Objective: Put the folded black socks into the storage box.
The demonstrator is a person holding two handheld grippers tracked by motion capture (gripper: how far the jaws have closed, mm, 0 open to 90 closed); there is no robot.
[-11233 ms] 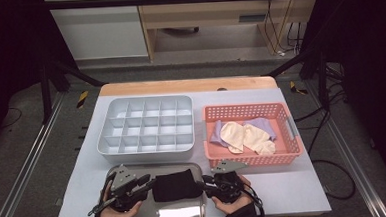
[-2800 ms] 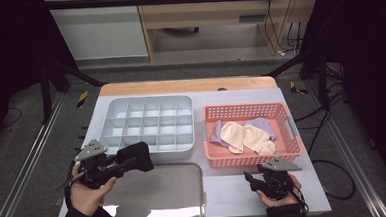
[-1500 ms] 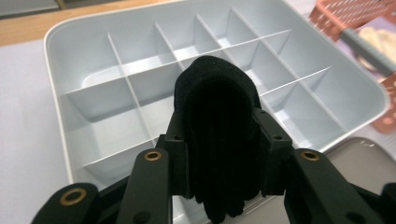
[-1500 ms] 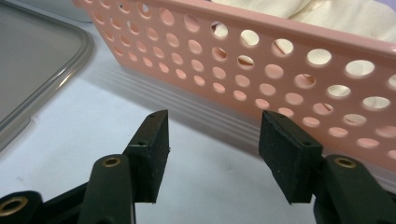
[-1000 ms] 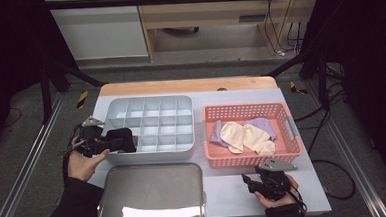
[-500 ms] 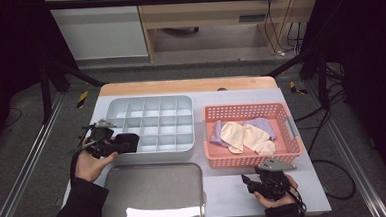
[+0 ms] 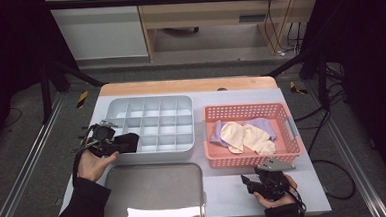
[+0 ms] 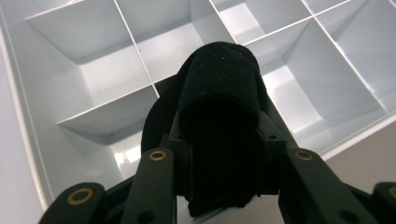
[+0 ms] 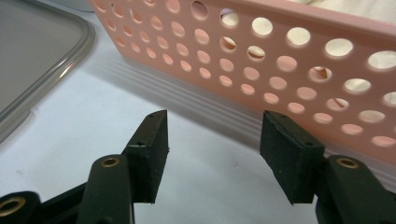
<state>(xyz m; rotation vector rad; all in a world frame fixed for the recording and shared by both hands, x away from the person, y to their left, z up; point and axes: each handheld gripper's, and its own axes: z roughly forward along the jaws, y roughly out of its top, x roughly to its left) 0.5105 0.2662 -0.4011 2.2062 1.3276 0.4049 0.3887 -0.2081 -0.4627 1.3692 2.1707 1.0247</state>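
Left tongs (image 7: pixel 113 142) carried rolled black sock (image 8: pixel 219 107) to organiser tray (image 7: pixel 148 105), clamped, closing; next lower, release. Right tongs (image 9: pixel 212 140) gape empty.

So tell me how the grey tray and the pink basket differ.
The grey tray is split into many compartments with solid walls; the pink basket is one open space with perforated walls. The tray's compartments look bare, while the basket holds pale socks. The left hand-held gripper holds a rolled black sock over the tray; the right hand-held gripper rests beside the basket. Both are rectangular.

High view overhead, facing forward; claw views close, sharing its divided tray (image 7: pixel 149 123), basket (image 7: pixel 253 158).
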